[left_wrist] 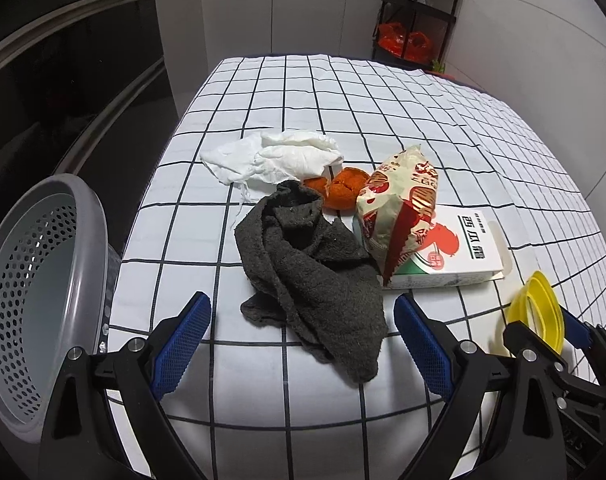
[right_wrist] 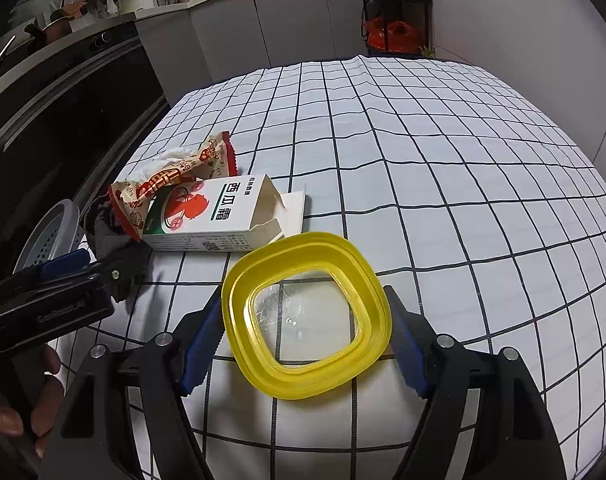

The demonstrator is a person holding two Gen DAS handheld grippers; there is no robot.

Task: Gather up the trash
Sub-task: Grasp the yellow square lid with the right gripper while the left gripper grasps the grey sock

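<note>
On the checked tablecloth (left_wrist: 343, 92) lie a dark grey rag (left_wrist: 315, 280), a crumpled white tissue (left_wrist: 279, 156), orange peel (left_wrist: 339, 190), a snack wrapper (left_wrist: 399, 212) and an opened white carton (left_wrist: 459, 252). My left gripper (left_wrist: 303, 340) is open, its blue pads on either side of the rag's near end. My right gripper (right_wrist: 307, 332) is shut on a yellow plastic lid (right_wrist: 307, 316) with a clear centre, held just above the cloth. The carton (right_wrist: 219, 216) and wrapper (right_wrist: 171, 176) lie beyond it to the left.
A grey perforated bin (left_wrist: 35, 300) stands beside the table's left edge. A dark oven front runs along the left. Cabinets and a black shelf rack (left_wrist: 419, 12) with red bags stand beyond the table's far end.
</note>
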